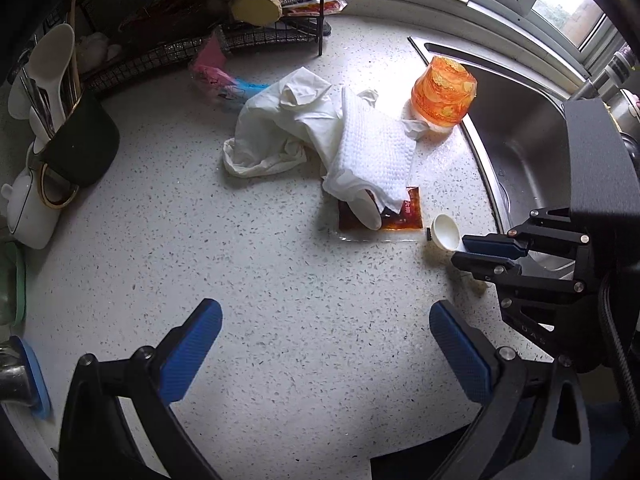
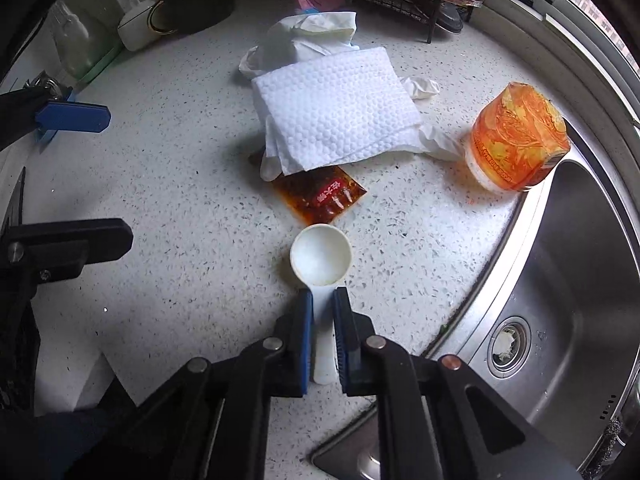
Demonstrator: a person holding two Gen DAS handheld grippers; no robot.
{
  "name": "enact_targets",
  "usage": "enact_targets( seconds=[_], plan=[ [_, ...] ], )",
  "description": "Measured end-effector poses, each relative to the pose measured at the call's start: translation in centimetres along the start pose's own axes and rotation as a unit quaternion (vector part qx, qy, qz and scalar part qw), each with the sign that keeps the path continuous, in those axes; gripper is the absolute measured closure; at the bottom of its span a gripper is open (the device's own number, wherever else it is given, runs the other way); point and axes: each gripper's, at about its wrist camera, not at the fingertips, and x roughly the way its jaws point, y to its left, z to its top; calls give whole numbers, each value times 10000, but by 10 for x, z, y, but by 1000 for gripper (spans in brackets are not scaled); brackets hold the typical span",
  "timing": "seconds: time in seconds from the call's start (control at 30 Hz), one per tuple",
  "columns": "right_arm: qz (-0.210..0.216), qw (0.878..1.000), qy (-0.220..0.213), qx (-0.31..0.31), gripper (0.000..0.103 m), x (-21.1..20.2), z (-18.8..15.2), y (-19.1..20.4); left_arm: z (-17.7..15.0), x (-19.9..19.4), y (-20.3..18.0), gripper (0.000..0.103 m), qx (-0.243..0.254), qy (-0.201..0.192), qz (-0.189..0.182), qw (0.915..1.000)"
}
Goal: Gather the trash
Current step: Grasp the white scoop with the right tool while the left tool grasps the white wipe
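My right gripper (image 2: 323,300) is shut on the handle of a white plastic spoon (image 2: 321,256); its bowl rests low over the speckled counter. The spoon also shows in the left wrist view (image 1: 445,231), held by the right gripper (image 1: 460,250). Just beyond it lies a red chili sauce packet (image 2: 324,196), partly under a white paper towel (image 2: 332,108) and white disposable gloves (image 1: 276,128). An orange plastic cup (image 2: 516,140) lies tipped at the sink's edge. My left gripper (image 1: 326,330) is open and empty above bare counter, near the trash pile.
A steel sink (image 2: 568,280) lies to the right. A black wire rack (image 1: 200,28) with ginger stands at the back. A black utensil holder (image 1: 76,140) and white pot (image 1: 28,208) stand on the left. Pink and blue wrappers (image 1: 216,72) lie behind the gloves.
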Motion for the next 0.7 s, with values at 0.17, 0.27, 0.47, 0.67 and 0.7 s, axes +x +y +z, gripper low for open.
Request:
enact_targets(
  seconds=[0.17,0.27,0.47,0.67,0.7],
  plan=[
    [18,9994,-199,290,94,-18,-6,-8,15,-4,1,0,84,-66,-129,9999],
    [53,9980,-318,546,94,-31,-12,-22,29,-5,-1,0,198,-92,-230,9995],
    [69,9933,-471,1052,94,-43,-15,-44,63,5,-5,13,505,-55,-359,9981],
    [29,9903,-449,1313,94,-47,-22,-55,88,28,-13,14,769,107,-354,9964],
    [27,9901,-430,1336,94,-47,-23,-55,90,32,-13,17,764,136,-359,9963]
  ],
)
